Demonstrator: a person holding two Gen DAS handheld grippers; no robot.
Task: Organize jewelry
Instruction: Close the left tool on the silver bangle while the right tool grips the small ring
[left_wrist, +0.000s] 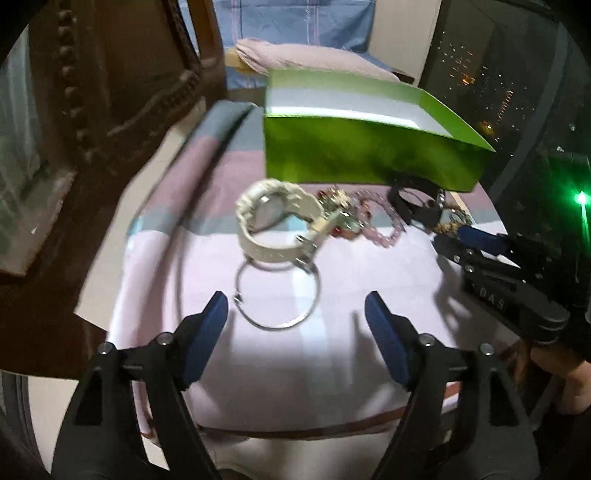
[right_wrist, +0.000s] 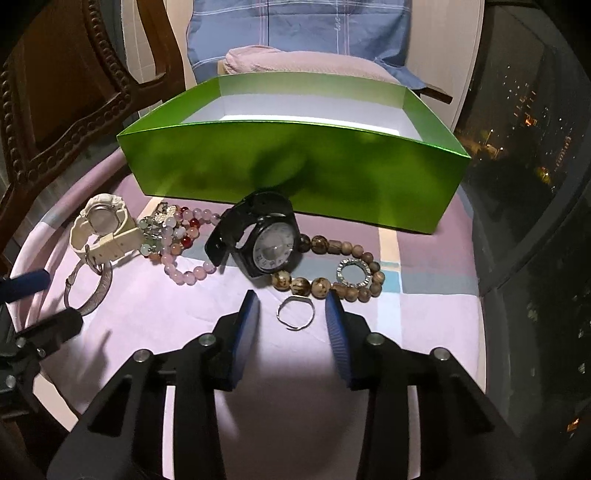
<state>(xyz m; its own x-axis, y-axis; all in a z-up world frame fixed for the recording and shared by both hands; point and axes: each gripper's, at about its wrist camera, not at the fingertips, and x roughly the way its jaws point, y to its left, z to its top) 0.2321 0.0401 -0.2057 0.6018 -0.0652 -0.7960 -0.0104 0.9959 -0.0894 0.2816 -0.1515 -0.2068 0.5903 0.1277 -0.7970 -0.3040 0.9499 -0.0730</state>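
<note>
- The right gripper (right_wrist: 291, 314) is seen nearest in its own wrist view, its blue-padded fingers (right_wrist: 246, 334) spread apart; nothing is clamped between them; in the left wrist view it is seen at the right edge, low over the cloth.
- A thin silver ring (right_wrist: 294, 312) is found lying flat on the pale pink cloth (right_wrist: 177, 325), in the gap between the right gripper's fingertips; whether either pad touches it cannot be told.
- The left gripper (left_wrist: 295, 314) is held above the same cloth with its fingers (left_wrist: 207, 332) spread wide and nothing held; a silver bangle (left_wrist: 279, 295) is seen lying just ahead of and between its tips.
- A white watch (left_wrist: 275, 225) is set just beyond the bangle, its buckle end resting against the bangle's rim; it lies at the left end of the row of jewelry.
- A tangle of pink and red beaded bracelets (right_wrist: 184, 240) is laid beside the white watch, touching its strap.
- A black watch (right_wrist: 264, 236) is propped near the middle, face tilted toward the camera; a brown wooden bead bracelet (right_wrist: 325, 284) is curled to its right, with a small sparkly ring (right_wrist: 353, 272) lying on or inside its loop.
- A green box (right_wrist: 295, 173), open on top with a white interior, is placed behind all the jewelry; no jewelry is seen in the visible part of its interior.
- A carved dark wooden chair (right_wrist: 74, 110) is seen at far left; blue plaid bedding (right_wrist: 295, 33) is seen at the back.
</note>
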